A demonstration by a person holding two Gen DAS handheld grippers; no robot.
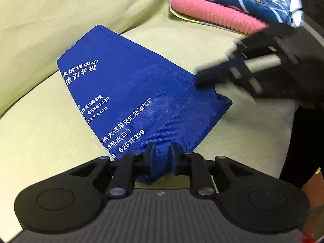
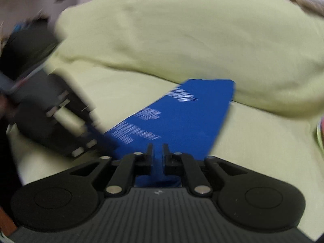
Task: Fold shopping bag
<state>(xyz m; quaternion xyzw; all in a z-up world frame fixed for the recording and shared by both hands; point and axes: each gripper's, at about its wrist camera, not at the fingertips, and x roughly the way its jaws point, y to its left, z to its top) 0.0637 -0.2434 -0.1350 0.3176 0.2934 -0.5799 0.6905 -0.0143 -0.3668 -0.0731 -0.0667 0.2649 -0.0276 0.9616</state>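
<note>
Nearest to me, my left gripper (image 1: 162,151) is pinching the near edge of the blue shopping bag (image 1: 129,93), its two fingers drawn in tight with a ridge of fabric bunched between them. On the other camera my right gripper (image 2: 157,151) is doing the same, clamping a strip of the blue cloth between its closed-in fingers; that view is smearing with motion blur, so I am not reading the print there. The bag is lying partly folded on a yellow-green cushion (image 1: 50,141), white printed characters and phone numbers facing up, one layer lapping over another near its right corner. From the left camera I am seeing the right gripper reaching in from the right, gripping the bag's far right edge. Beyond the bag a yellow-green back cushion (image 1: 70,10) is rising, the bag's far corner just touching it. Farthest back, folded pink and navy blankets (image 1: 222,10) are sitting stacked on the cushion
</note>
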